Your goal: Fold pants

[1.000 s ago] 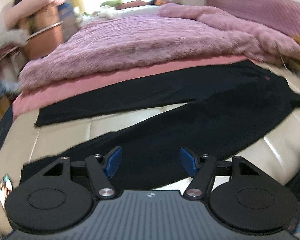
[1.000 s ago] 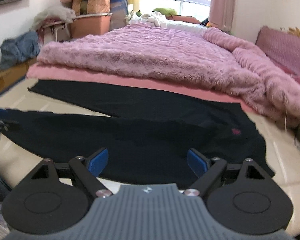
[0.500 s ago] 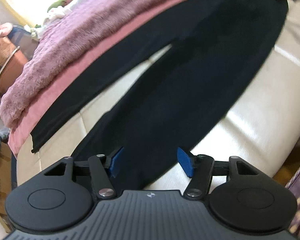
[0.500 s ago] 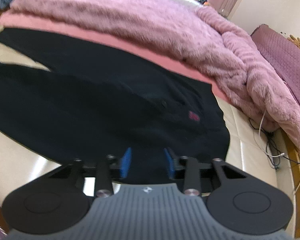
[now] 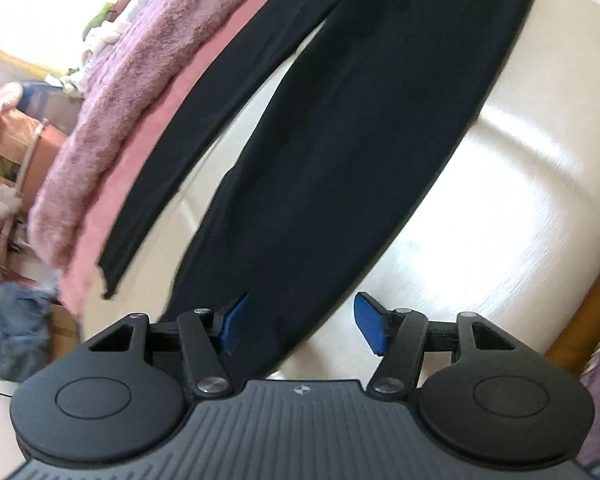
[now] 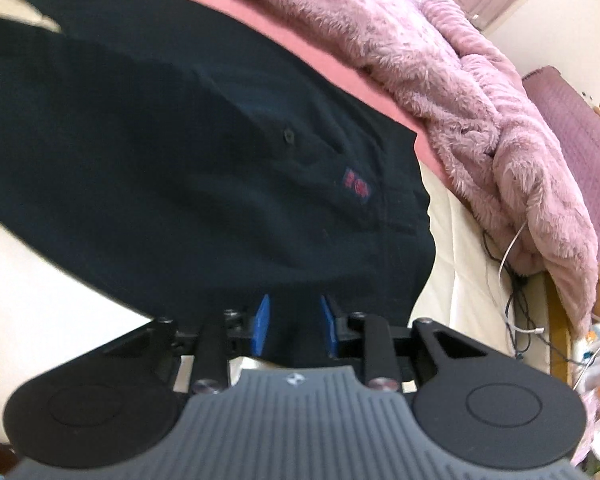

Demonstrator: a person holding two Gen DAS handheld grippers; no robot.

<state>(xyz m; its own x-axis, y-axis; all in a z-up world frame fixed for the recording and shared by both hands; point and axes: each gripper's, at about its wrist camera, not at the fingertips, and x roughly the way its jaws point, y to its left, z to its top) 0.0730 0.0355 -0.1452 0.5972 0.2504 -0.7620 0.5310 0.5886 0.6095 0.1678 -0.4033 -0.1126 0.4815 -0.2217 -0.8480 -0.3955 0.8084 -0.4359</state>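
1. The pants are black and lie spread flat on a cream bed, both legs stretched out and apart, with a strip of cream showing between them.
2. The left tongs stand wide, at the hem end of the nearer leg. The cloth runs between the blue pads; the left pad is at the leg's edge and the right pad is over bare bed, clear of the cloth.
3. The farther leg lies beside a pink sheet and a fluffy mauve blanket.
4. The right tongs are at the waist end of the pants, near the lower edge. Their pads stand narrow with dark cloth between them; whether they pinch it I cannot tell.
5. A small red mark and a button show on the cloth beyond the right tongs.
6. The blanket lies past the waist, and a white cable hangs beside it.
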